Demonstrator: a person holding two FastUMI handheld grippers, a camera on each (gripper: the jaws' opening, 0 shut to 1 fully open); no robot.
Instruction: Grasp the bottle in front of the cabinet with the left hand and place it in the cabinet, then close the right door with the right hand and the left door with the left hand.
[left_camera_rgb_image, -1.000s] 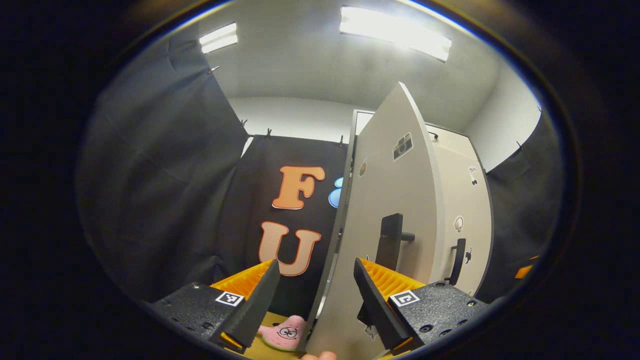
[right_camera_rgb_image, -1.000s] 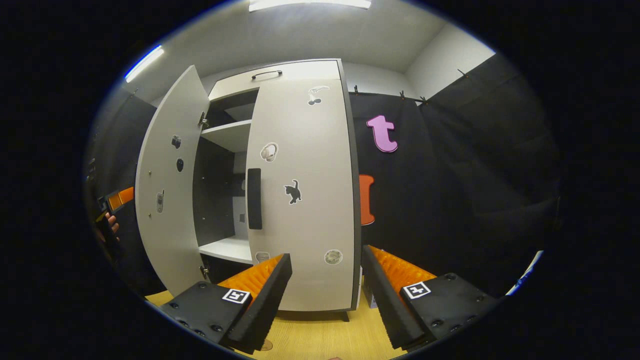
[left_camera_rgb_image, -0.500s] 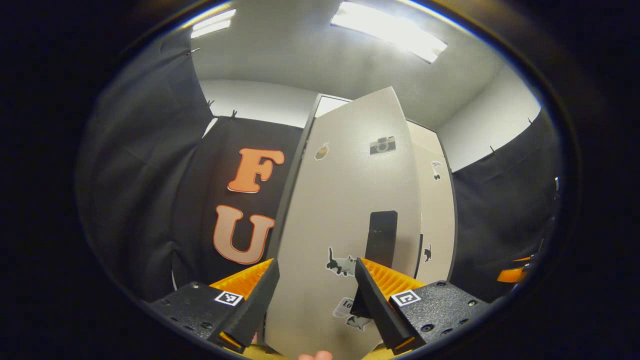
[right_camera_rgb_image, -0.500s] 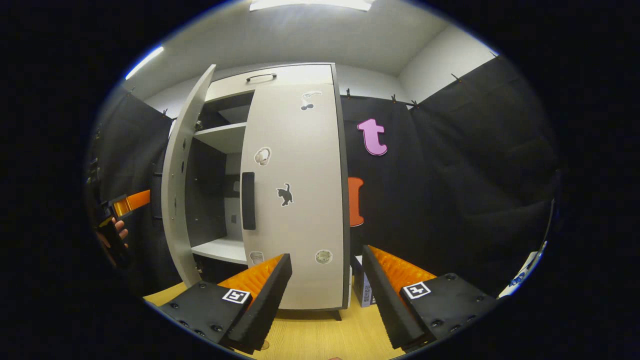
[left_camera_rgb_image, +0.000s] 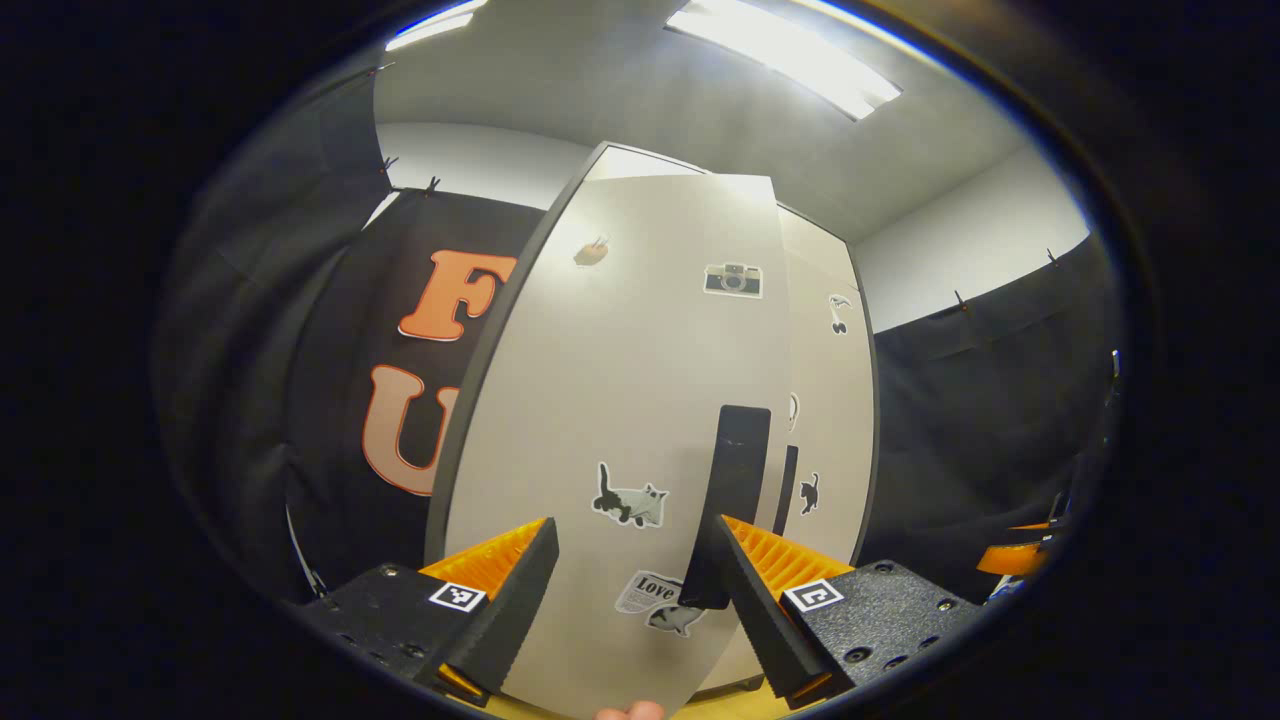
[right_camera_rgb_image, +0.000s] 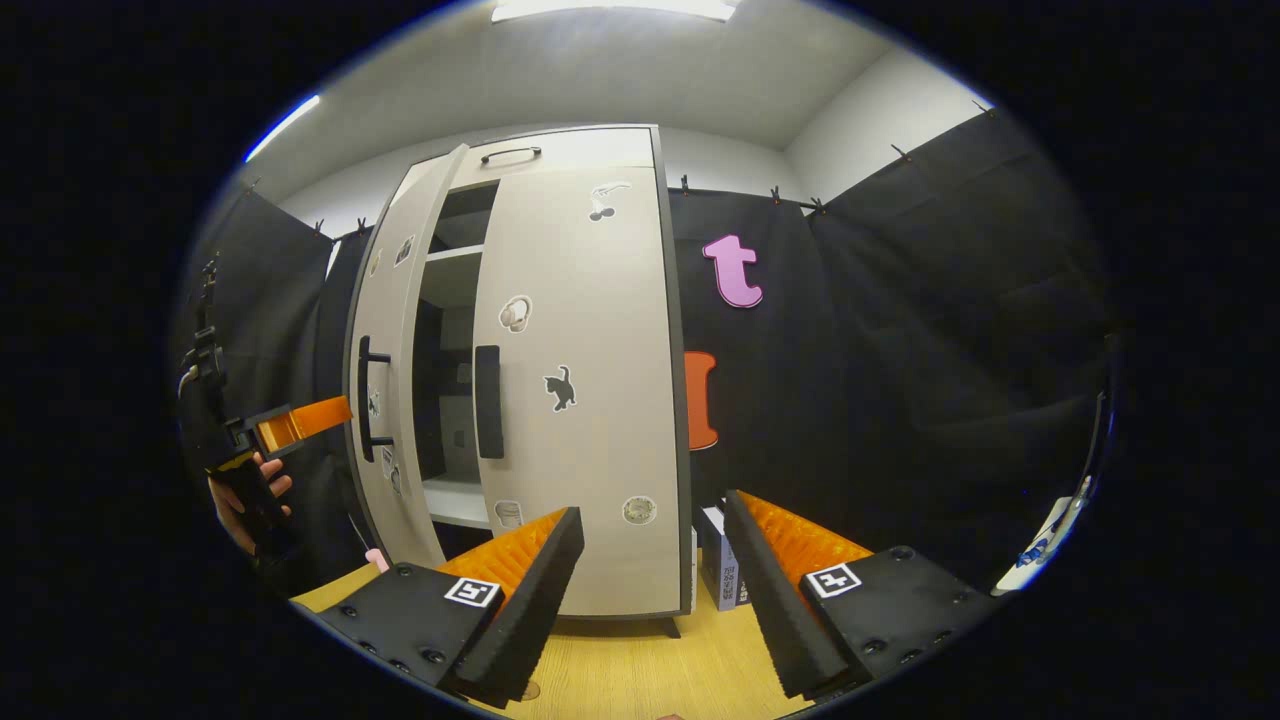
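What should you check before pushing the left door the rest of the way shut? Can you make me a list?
1. Right door closed: ok.
2. Left door closed: not ok, a gap shows shelves.
3. Left gripper at the left door, jaws apart: ok.
4. Right gripper clear of the doors, jaws open: ok.
5. Bottle inside the cabinet: cannot tell.
6. Nothing in the door gap: cannot tell.

Bright ceiling lights (left_camera_rgb_image: 790, 60) glare overhead; fisheye edges bend, sharp focus.
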